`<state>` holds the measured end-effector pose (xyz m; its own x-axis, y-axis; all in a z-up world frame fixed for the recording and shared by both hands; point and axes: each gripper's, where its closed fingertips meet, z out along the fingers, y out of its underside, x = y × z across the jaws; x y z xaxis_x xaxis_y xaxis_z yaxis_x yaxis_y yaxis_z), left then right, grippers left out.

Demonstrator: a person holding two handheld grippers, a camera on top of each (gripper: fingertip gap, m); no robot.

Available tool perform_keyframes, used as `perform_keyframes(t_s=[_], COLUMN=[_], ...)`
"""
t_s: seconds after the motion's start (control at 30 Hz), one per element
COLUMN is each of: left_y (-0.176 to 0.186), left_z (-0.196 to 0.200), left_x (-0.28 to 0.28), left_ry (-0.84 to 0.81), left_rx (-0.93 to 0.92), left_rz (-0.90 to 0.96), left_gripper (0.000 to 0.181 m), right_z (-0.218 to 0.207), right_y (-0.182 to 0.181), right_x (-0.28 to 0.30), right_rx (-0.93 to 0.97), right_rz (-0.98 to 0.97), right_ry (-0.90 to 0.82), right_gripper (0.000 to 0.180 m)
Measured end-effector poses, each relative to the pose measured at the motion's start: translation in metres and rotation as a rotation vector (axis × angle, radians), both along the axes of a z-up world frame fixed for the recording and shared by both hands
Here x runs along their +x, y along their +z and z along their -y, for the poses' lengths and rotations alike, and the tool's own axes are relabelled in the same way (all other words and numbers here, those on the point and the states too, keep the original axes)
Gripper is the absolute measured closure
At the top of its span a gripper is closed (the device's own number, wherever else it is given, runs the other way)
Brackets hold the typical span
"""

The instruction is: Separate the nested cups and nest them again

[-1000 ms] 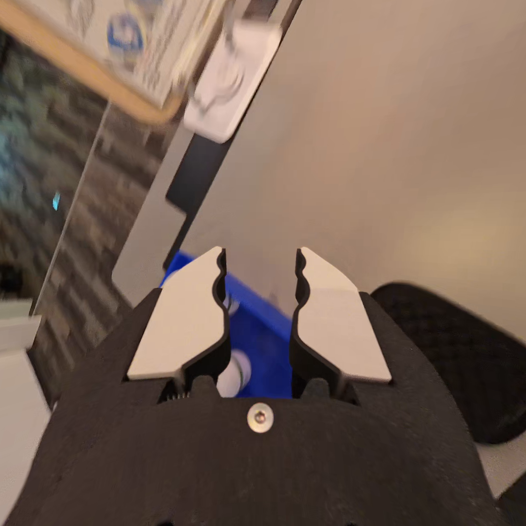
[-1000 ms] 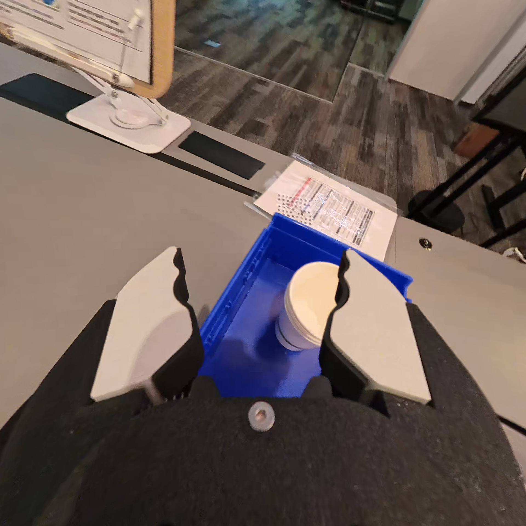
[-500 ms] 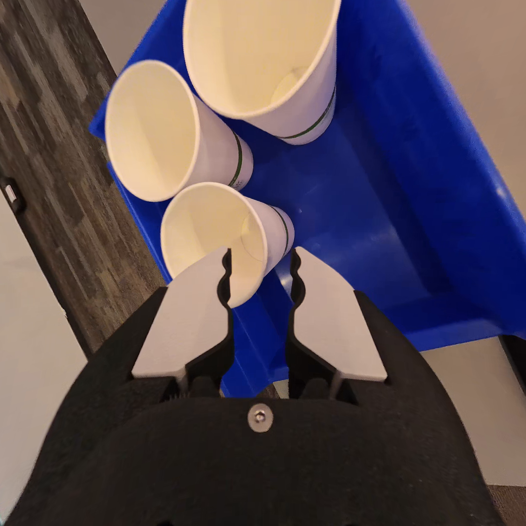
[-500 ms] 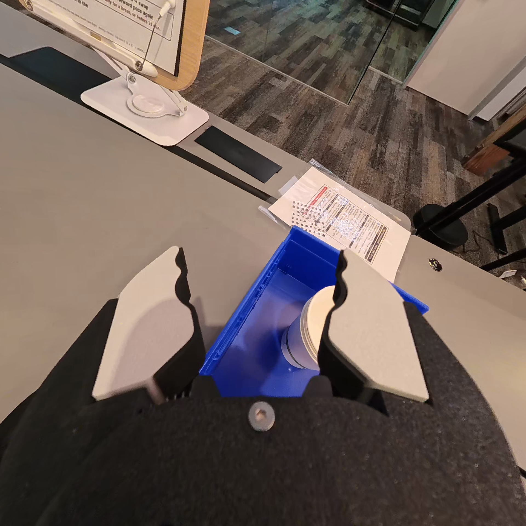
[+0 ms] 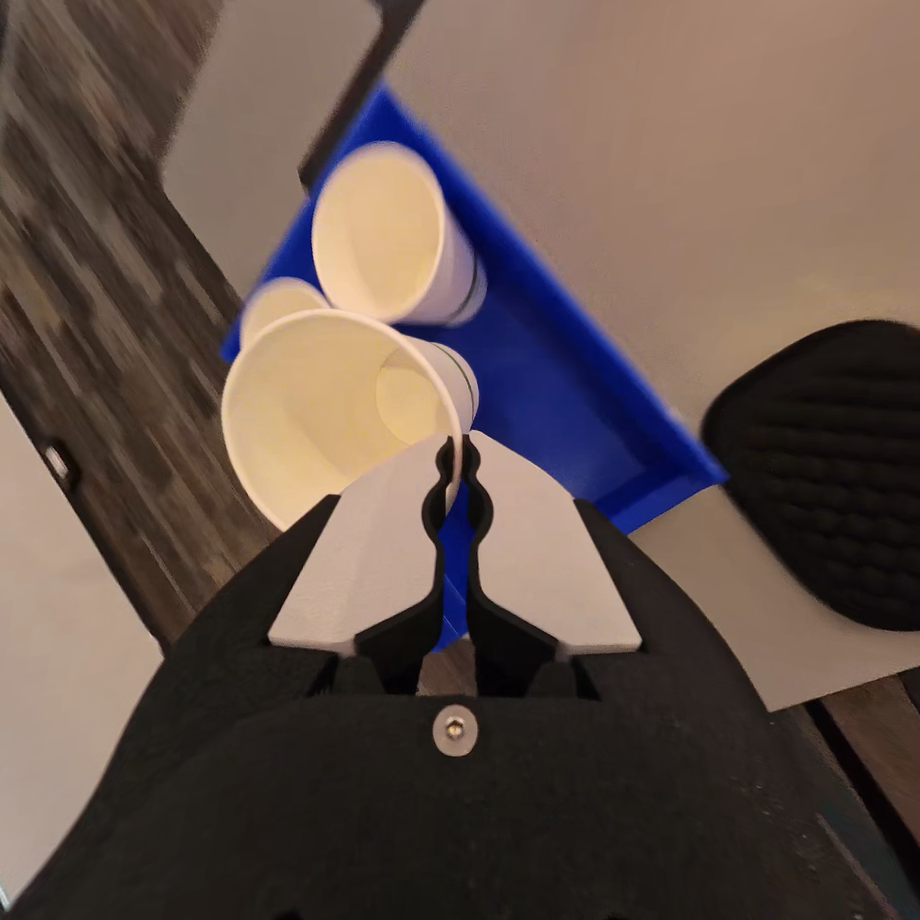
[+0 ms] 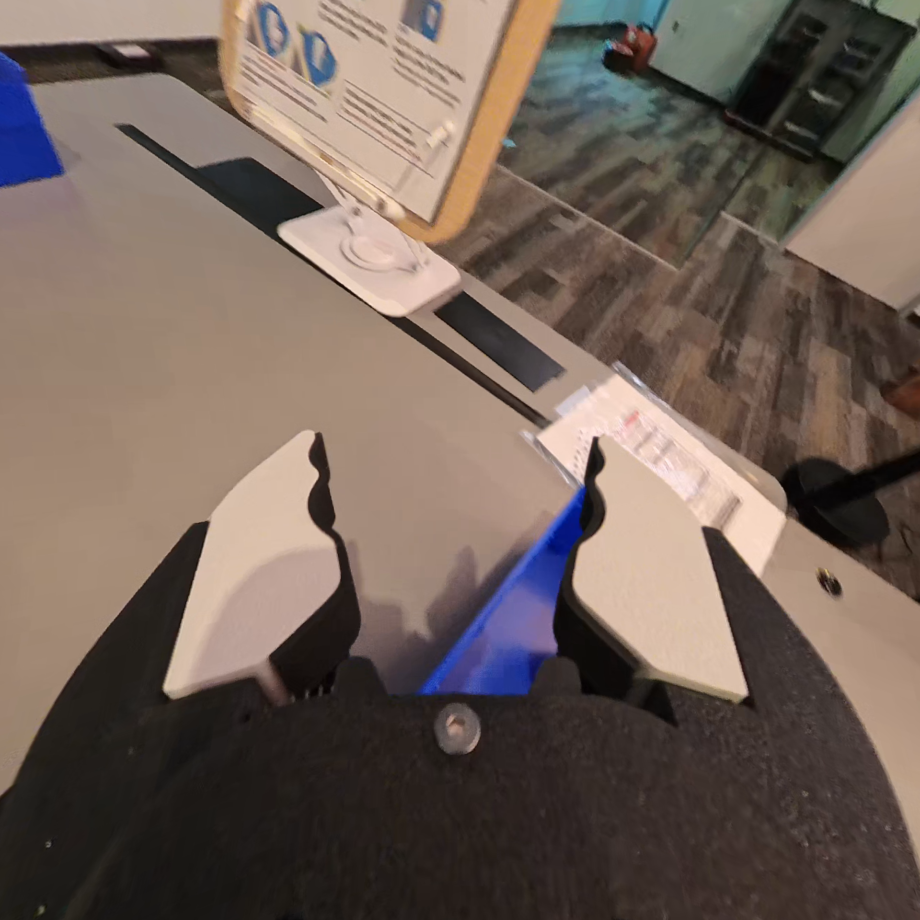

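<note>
Pinched nearly together, the jaws of the left gripper [image 5: 458,450] grasp the rim of a white paper cup [image 5: 338,418], one finger inside the wall and one outside; the cup hangs tilted, mouth toward the camera, above the near end of the blue bin [image 5: 572,398]. Two more cups sit in the bin beyond it: a larger-looking one [image 5: 383,234] leaning with its mouth open, and a third [image 5: 279,303] mostly hidden behind the held cup; whether any of these is a stack of several I cannot tell.

The jaws of the right gripper [image 6: 455,465] stand wide apart and hold nothing; it hovers over the grey table [image 6: 199,373] with a blue bin's edge [image 6: 522,597] just below, a framed sign on a white stand [image 6: 378,99] and a printed sheet [image 6: 662,463] farther off.

As I judge it, the step is carrying this cup to nest it, or setting it apart; a rim pinch on thin paper is weak, so keep the squeeze light enough not to crease the wall; move slowly, since the view is smeared by motion; level the cup before lowering it; bring the empty right gripper in to steady the receiving cup by its body.
</note>
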<state>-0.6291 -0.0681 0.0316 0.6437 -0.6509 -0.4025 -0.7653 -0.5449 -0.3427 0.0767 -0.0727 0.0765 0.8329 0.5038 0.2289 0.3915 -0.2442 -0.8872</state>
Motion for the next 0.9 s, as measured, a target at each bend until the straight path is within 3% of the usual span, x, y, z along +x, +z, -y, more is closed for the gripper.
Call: perform_keyframes(t_s=[0.1, 0.2, 0.3, 0.43, 0.6, 0.9], left_y=[0.051, 0.077, 0.077, 0.061, 0.040, 0.023], left_z=[0.009, 0.020, 0.028, 0.050, 0.060, 0.077], left_x=[0.067, 0.145, 0.214, 0.294, 0.347, 0.387], left_ry=[-0.184, -0.388, -0.548, -0.759, -0.877, -0.997], left_rx=[0.099, 0.170, 0.211, 0.141, 0.069, 0.029], left_rz=[0.060, 0.075, 0.052, 0.146, 0.178, 0.143], left_gripper=[0.178, 0.178, 0.178, 0.179, 0.179, 0.179], right_z=[0.006, 0.021, 0.042, 0.062, 0.055, 0.041], right_y=[0.023, 0.052, 0.069, 0.061, 0.027, -0.010], right_x=[-0.051, -0.119, -0.188, -0.253, -0.294, -0.313], right_rx=[0.081, 0.189, 0.258, 0.255, 0.164, 0.074], right_rz=[-0.026, -0.090, -0.150, -0.163, -0.116, -0.035], right_ry=[0.174, 0.390, 0.596, 0.752, 0.768, 0.757], right_gripper=[0.083, 0.084, 0.084, 0.093, 0.080, 0.079])
